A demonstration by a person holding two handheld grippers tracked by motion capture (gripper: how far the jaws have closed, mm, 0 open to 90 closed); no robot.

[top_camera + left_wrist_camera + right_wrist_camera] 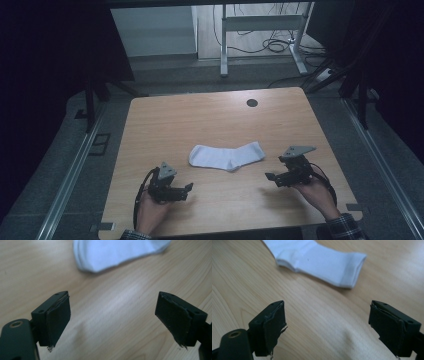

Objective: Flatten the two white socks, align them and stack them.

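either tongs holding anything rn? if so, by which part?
Nothing held. Left tongs and right tongs are both open and empty; the white sock lies flat on the table between them, untouched.

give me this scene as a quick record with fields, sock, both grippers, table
sock: white sock, lying flat near the middle of the table, touched by nothing
left gripper: open, nothing between the jaws, near side of the sock, apart from it
right gripper: open, nothing between the jaws, right of the sock, apart from it
table: wooden top, round dark hole near the far edge
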